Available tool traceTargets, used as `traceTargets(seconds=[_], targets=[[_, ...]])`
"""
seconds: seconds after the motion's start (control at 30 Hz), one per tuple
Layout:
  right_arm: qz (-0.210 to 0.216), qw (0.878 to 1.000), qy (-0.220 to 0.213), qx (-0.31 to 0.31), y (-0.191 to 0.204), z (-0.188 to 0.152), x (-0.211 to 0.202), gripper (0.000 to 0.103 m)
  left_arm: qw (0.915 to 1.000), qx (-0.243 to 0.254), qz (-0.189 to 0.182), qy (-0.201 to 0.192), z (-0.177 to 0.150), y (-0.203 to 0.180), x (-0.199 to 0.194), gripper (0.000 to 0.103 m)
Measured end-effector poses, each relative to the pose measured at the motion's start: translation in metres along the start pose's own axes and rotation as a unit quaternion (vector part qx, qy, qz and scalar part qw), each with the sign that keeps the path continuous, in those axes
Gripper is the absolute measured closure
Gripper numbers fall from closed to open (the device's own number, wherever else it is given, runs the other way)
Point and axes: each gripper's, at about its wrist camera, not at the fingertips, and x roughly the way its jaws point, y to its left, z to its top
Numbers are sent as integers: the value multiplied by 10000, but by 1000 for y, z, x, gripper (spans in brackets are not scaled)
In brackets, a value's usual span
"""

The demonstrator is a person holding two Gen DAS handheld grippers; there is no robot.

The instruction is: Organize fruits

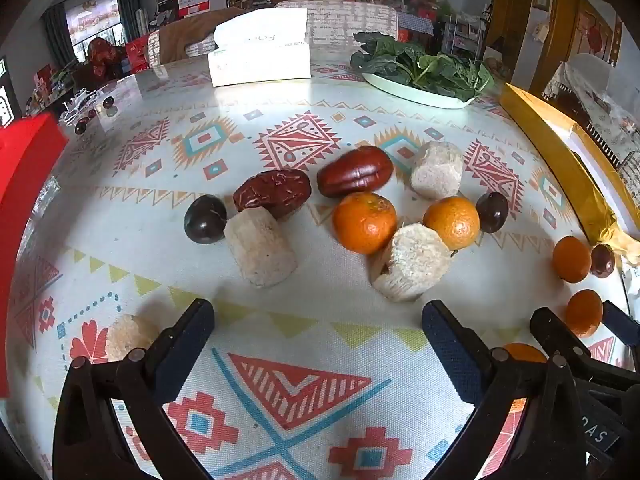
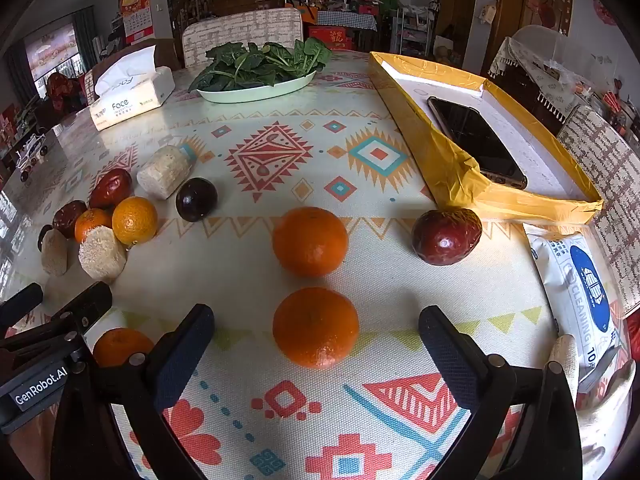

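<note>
While both claws hovered low over the desk (image 2: 240, 280) with its patterned cloth, the left claw (image 1: 318, 332) stood spread wide with nothing between its fingers, and the right claw (image 2: 316, 338) was equally wide, a round orange mandarin (image 2: 315, 327) lying on the cloth between its fingertips without clearly touching either.

Taking that mandarin as the landmark: a second orange mandarin (image 2: 310, 241) sat just beyond it, and a glossy dark-red jujube (image 2: 447, 236) lay beyond and to its right, near the corner of a shallow yellow-taped cardboard tray (image 2: 456, 184) holding a black phone (image 2: 476, 140). A third mandarin (image 2: 120, 346) rested to its left, partly hidden behind the left claw's frame.

Far to the landmark's left and beyond it lay a mixed cluster: two oranges (image 1: 364, 222), two wrinkled red dates (image 1: 273, 192), dark round plums (image 1: 205, 219) and pale fibrous cylindrical chunks (image 1: 261, 252), several touching one another.

Well beyond the mandarin stood a pale green plate of leafy greens (image 2: 256, 92) and a white tissue pack (image 2: 132, 96). A wet-wipes packet (image 2: 576, 292) lay to its right at the desk's edge.
</note>
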Motion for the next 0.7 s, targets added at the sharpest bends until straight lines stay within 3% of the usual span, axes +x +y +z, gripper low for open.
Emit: traceTargets(seconds=[0.7], targets=[[2, 10000, 11, 1, 0, 0, 0, 0, 10000, -5, -6, 5, -3, -2, -3, 0]])
